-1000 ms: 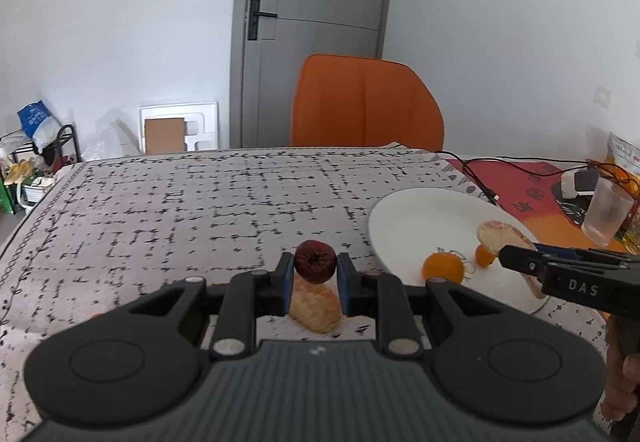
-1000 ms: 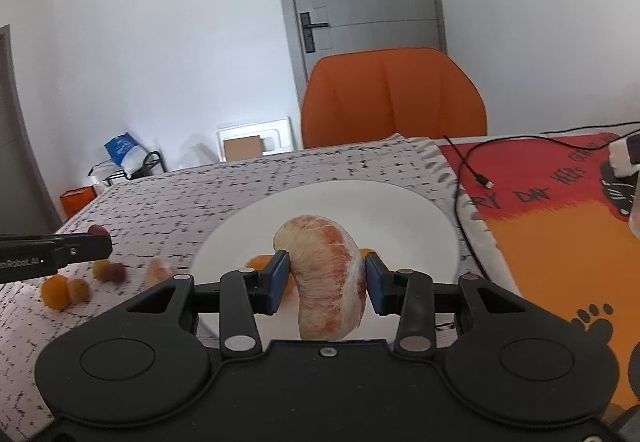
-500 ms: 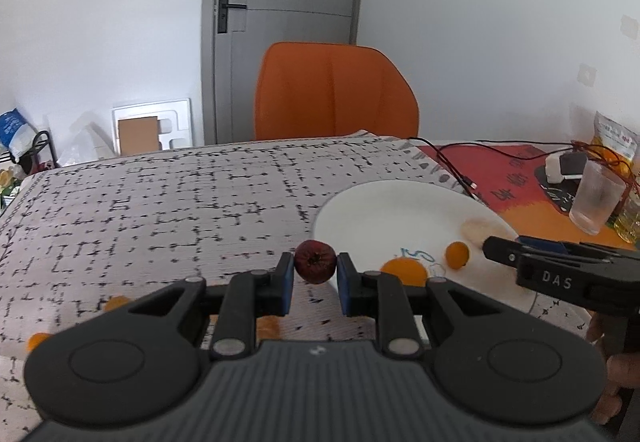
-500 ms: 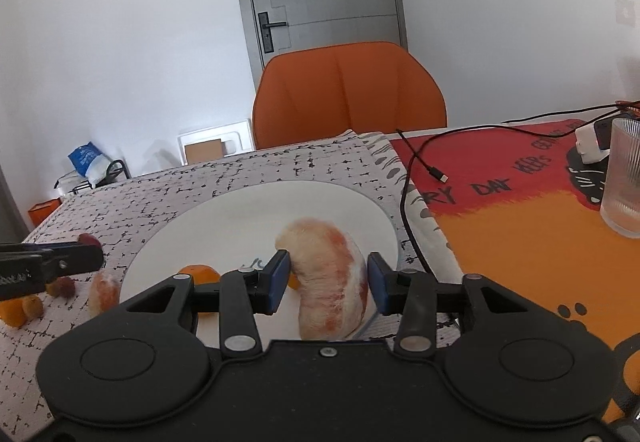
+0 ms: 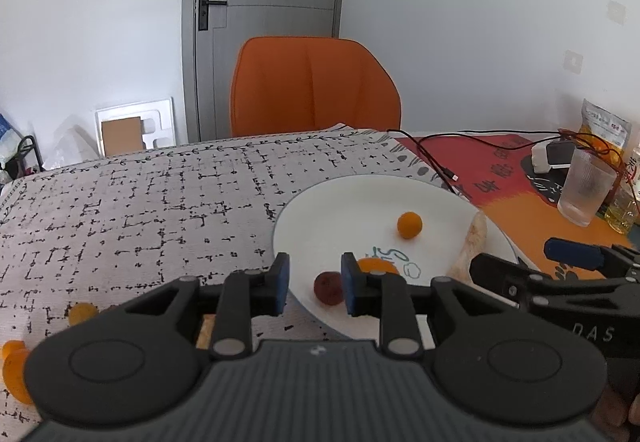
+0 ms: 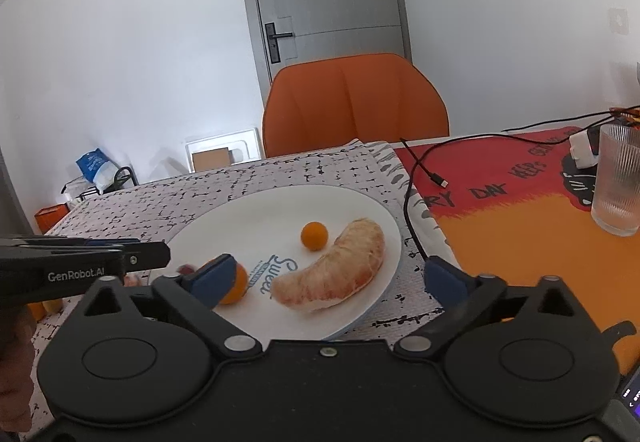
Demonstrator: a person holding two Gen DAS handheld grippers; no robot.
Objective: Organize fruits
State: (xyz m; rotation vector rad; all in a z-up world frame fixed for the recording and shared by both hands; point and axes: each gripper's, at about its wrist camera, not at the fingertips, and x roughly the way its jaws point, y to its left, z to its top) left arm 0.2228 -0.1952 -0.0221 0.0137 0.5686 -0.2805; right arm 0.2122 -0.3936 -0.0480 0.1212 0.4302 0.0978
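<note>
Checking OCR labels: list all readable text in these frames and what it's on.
"GenRobot.AI": side of left gripper.
"DAS": side of right gripper.
"Sweet": plate; smaller print beside it unreadable.
"DAY": red-orange mat; its other words unclear.
Snack bag: print too small.

the bench (image 5: pixel 120 201) wears a pale cloth with a broken black grid print, and beside it a red-and-orange printed mat (image 6: pixel 520 226). on the grid cloth sits a round white plate (image 5: pixel 344 201), its near rim reaching the cloth's edge. several small orange fruits (image 5: pixel 82 313) lie loose on the cloth, well apart from the plate. on the mat — a ribbed clear glass tumbler (image 6: pixel 618 177) and a black usb cable (image 6: pixel 416 177).
</note>
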